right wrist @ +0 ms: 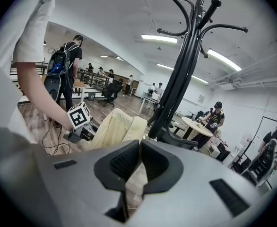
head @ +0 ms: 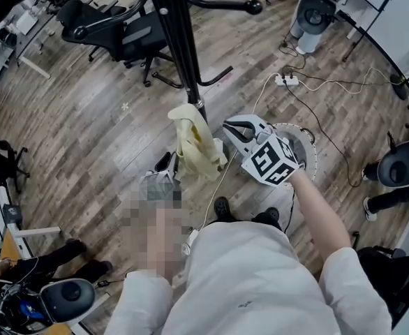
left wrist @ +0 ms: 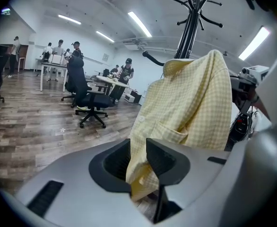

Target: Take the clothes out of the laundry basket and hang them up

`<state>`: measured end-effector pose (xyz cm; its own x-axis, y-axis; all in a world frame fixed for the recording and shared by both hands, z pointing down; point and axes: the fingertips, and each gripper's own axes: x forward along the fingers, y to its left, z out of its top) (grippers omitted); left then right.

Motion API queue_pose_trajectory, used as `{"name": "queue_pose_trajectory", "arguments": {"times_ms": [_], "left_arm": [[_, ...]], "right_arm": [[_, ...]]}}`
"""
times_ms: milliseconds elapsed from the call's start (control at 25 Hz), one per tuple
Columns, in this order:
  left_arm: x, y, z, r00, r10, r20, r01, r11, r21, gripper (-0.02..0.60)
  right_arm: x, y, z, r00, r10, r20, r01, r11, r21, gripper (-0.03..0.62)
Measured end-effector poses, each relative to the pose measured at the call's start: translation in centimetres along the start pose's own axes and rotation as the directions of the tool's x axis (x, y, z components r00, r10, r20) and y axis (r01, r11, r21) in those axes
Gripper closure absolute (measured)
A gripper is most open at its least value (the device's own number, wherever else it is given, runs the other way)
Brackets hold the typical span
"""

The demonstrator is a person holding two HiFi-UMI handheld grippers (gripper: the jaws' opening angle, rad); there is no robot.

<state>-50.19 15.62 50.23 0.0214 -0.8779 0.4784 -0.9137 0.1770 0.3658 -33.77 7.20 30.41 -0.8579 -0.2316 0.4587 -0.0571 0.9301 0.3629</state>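
Note:
A pale yellow checked shirt (head: 194,144) hangs in folds just in front of the black coat rack's pole (head: 173,33). My left gripper (head: 169,162) is shut on the shirt's lower edge; in the left gripper view the cloth (left wrist: 190,103) runs down between the jaws of that gripper (left wrist: 138,162). My right gripper (head: 229,126) is just right of the shirt and apart from it, shut with nothing held. In the right gripper view its jaws (right wrist: 140,145) point at the shirt (right wrist: 117,126) and the rack (right wrist: 186,65). The white perforated laundry basket (head: 308,145) stands on the floor behind the right gripper.
A black office chair (head: 114,30) stands left of the rack. A power strip with cables (head: 287,80) lies on the wooden floor to the right. Several people are at desks (left wrist: 112,79) in the distance. A person with a backpack (right wrist: 65,60) stands nearby.

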Motion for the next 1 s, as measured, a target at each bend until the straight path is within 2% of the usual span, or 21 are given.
{"name": "queue_pose_trajectory", "arguments": {"times_ms": [600, 1000], "left_arm": [[-3.1, -7.3, -4.3, 0.996, 0.077, 0.046, -0.075, 0.997, -0.033, 0.516], [-3.2, -14.8, -4.4, 0.991, 0.079, 0.107, -0.077, 0.997, -0.024, 0.537]], "right_arm": [[-9.7, -2.3, -8.6, 1.0, -0.017, -0.001, 0.017, 0.994, 0.111, 0.586], [-17.1, -4.2, -14.2, 0.998, -0.054, 0.016, 0.05, 0.981, 0.189, 0.586]]}}
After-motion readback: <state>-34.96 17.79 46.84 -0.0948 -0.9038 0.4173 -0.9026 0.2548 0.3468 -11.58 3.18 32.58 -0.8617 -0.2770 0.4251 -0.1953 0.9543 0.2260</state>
